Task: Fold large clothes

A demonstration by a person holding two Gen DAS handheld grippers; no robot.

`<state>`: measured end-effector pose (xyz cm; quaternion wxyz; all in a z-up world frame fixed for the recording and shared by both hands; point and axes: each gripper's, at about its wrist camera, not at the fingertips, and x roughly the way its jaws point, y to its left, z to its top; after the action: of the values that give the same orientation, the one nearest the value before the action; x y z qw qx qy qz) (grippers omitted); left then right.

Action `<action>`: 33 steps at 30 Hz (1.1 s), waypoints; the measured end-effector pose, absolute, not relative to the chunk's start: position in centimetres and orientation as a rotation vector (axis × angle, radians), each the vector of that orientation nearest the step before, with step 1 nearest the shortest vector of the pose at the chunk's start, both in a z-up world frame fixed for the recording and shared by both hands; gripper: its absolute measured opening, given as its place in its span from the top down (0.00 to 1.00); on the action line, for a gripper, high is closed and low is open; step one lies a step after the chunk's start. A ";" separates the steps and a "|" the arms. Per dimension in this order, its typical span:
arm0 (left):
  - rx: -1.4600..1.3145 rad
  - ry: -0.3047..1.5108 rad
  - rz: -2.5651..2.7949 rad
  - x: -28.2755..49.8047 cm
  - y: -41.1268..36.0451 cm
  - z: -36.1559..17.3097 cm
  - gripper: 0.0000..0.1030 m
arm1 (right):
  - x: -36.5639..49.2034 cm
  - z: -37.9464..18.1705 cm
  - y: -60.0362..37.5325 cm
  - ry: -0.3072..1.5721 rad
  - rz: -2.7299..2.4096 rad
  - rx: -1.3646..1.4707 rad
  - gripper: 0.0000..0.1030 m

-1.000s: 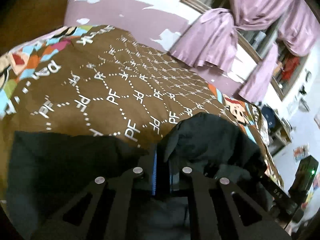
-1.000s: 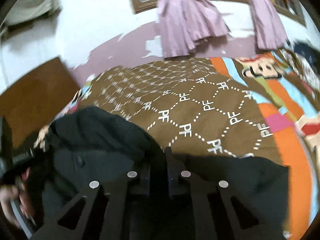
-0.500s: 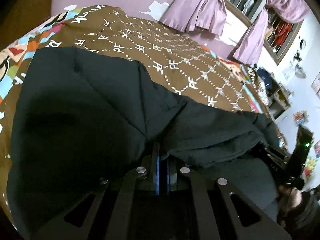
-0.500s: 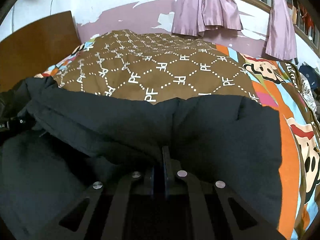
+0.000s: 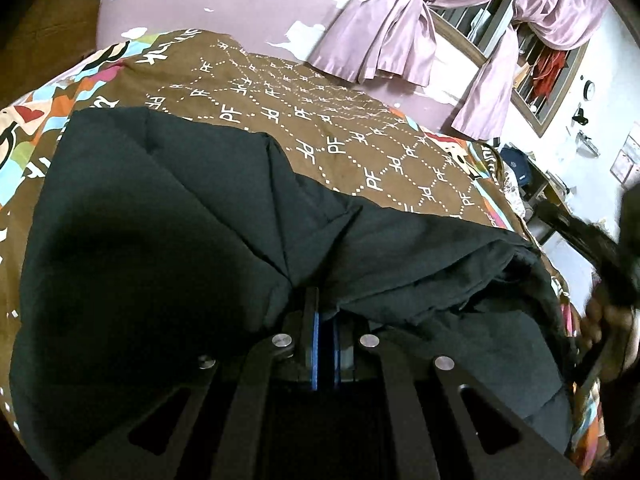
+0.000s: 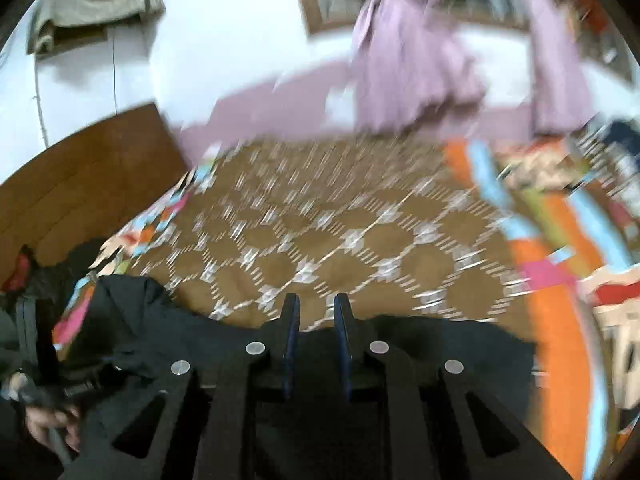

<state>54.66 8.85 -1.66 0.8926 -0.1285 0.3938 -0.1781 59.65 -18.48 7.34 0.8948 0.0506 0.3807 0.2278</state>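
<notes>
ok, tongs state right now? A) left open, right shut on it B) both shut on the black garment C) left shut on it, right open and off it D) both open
C: the left tongs are pinched shut on a fold of the black garment, while the right tongs show a clear gap with only the bedspread visible between the fingers.

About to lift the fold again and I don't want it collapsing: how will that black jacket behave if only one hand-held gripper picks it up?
The black jacket will probably flop: it already creases and sags around the shut left hand-held gripper. Its puffy folds suggest bulk without much weight. The open right hand-held gripper holds nothing, so that side likely drapes onto the bedspread.
</notes>
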 end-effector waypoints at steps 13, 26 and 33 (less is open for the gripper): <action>-0.104 0.643 -0.511 52.5 3.7 4.8 0.94 | 57.8 0.4 -17.1 1.041 0.663 0.002 0.87; 0.125 1.057 -0.412 59.1 -1.4 -3.9 0.98 | 58.7 -3.8 -15.7 1.137 0.582 -0.165 0.91; 0.067 0.970 -0.422 57.0 0.3 -4.4 0.98 | 56.3 -2.3 -16.3 0.985 0.582 -0.154 0.87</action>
<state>57.03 0.32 -4.39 0.8628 0.0320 0.4626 -0.2012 56.30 -16.30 -2.30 0.8380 -0.0730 0.4654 0.2753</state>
